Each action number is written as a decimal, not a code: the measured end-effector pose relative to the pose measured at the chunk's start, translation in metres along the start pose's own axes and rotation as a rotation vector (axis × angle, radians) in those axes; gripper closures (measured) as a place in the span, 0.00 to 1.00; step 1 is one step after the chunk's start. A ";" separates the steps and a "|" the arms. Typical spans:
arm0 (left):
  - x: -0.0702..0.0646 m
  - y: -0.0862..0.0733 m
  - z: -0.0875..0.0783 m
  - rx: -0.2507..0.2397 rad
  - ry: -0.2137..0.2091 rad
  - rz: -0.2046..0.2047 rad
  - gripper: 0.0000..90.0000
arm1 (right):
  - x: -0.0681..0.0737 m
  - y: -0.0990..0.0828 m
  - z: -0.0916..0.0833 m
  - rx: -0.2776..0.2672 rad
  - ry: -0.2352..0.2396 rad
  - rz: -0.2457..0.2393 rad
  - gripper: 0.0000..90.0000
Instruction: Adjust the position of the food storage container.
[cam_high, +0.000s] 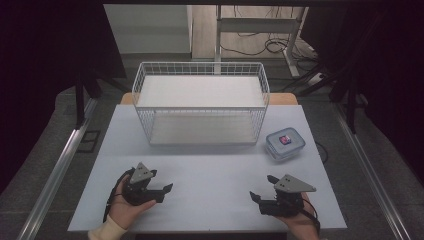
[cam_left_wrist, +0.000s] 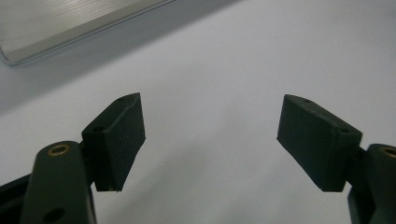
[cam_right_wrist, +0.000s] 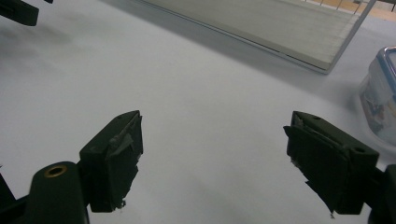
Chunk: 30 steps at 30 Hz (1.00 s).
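On pale table (cam_high: 210, 170), at twelve o'clock: white wire basket (cam_high: 200, 102); at two o'clock, lidded clear container (cam_high: 285, 142). Nearer, left tongs (cam_high: 159, 186) and right tongs (cam_high: 260, 192), both wide, empty. Probably start; next, likely reaching for container.

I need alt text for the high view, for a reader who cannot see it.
A person's hands hold the left gripper and right gripper, both open, low on a pale table. Behind stands a white wire basket; a lidded clear container sits right.

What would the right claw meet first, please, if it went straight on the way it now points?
Probably the bare table first, since the right claw tilts down at it; beyond lies the wire basket.
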<state>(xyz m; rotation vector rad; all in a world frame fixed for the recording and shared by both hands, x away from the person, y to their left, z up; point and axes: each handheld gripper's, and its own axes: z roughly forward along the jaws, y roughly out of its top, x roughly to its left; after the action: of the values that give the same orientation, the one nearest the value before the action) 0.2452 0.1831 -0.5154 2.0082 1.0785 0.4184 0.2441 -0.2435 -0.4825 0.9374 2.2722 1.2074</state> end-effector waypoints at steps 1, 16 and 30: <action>0.000 0.000 0.000 0.000 0.000 0.000 0.25 | 0.000 0.000 0.000 0.000 0.000 0.000 0.21; 0.001 -0.001 0.002 0.017 0.001 -0.006 0.24 | -0.002 -0.001 0.002 0.029 -0.012 -0.003 0.24; 0.002 0.000 0.004 0.020 -0.005 -0.005 0.24 | -0.006 0.006 0.000 0.054 -0.020 -0.028 0.27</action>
<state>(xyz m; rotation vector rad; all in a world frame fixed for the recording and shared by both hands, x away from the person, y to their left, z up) 0.2489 0.1830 -0.5178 2.0230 1.0882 0.4015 0.2505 -0.2453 -0.4777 0.9303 2.3050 1.1246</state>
